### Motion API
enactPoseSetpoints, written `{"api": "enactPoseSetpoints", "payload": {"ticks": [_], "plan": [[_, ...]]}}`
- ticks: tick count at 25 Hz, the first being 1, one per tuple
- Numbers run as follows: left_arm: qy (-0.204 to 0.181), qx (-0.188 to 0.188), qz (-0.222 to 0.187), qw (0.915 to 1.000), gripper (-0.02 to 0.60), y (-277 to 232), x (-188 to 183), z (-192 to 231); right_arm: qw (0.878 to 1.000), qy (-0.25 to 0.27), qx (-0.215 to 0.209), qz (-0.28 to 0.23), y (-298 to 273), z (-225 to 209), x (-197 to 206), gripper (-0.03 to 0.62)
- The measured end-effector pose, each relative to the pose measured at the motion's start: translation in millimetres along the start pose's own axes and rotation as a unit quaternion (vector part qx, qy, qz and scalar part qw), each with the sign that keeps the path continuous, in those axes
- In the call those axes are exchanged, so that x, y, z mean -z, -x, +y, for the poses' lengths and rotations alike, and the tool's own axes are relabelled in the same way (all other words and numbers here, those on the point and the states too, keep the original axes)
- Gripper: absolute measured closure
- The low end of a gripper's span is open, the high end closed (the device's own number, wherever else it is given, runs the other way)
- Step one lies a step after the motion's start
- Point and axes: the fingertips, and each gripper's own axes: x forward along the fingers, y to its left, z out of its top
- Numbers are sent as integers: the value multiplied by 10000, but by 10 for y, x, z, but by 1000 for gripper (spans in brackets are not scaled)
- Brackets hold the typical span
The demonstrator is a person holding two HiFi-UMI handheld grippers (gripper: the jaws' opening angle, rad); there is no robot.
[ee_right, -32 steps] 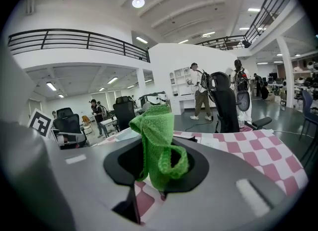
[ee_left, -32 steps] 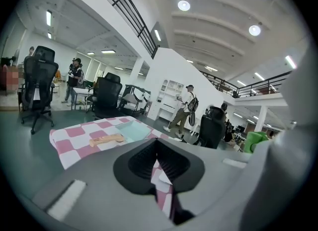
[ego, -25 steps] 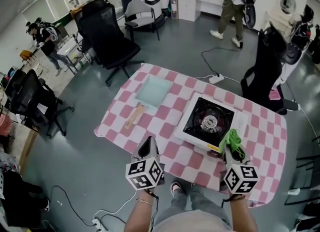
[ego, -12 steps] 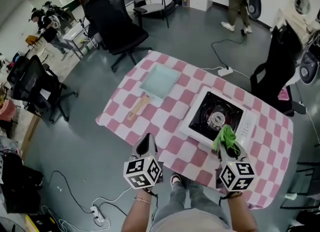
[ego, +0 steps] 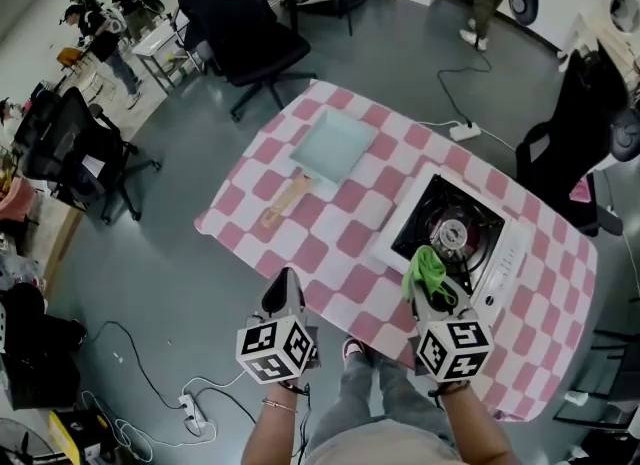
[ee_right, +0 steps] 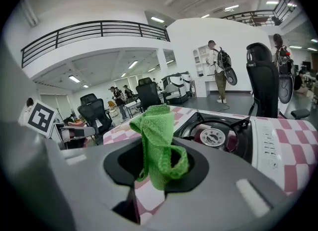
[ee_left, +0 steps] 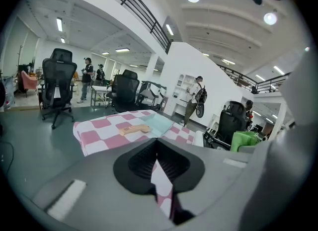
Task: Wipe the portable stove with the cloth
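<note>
Green cloth [ego: 427, 268] bunches up out of the right hand-held gripper [ego: 430, 291] in the head view, hanging over the near-left edge of the portable stove [ego: 500, 271]. The stove is white with a black burner well and sits on the right part of the pink-and-white checked tabletop [ego: 330, 243]. A pale teal square pan [ego: 337, 141] with a wooden handle lies on the far left part of the tabletop, well apart from the stove. The left hand-held gripper [ego: 284, 288] hangs at the near edge of the tabletop, clear of everything on it. A black office chair [ego: 250, 33] stands on the grey floor beyond.

From the left gripper view, the left hand-held gripper [ee_left: 157, 149] has its ribbed black pads pressed together with nothing between them; only a thin slit lower down shows the checked pattern behind. The pan [ee_left: 157, 123] lies ahead, and the cloth [ee_left: 246, 139] shows at the right.

From the right gripper view, the right hand-held gripper [ee_right: 159, 168] is clamped on the cloth [ee_right: 159, 140], which stands up in a folded loop above the jaws. The stove [ee_right: 271, 145] lies just beyond and to the right, its round burner and white control strip in plain sight.
</note>
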Motion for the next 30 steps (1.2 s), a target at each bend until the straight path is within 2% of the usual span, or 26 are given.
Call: {"api": "enactPoseSetpoints", "payload": {"ticks": [10,14,18,25,30], "plan": [[181,-306,153,9993,581,54,169,344,9983,-263,-347,383,-317,349,234,488],[217,-363,235,9988,581,47,246,444,9956,-634,-441,538,-414,416,342,488],[245,-400,293,9985,581,23,284,478,9912,-1015,-485,695,-492,424,449,488],[286,-389,332,9983,581,-78,339,493,9878,-1228,-437,854,-640,363,514,488],[292,-358,409,9981,581,-140,402,465,9812,-1579,-469,1006,-735,347,568,488]]}}
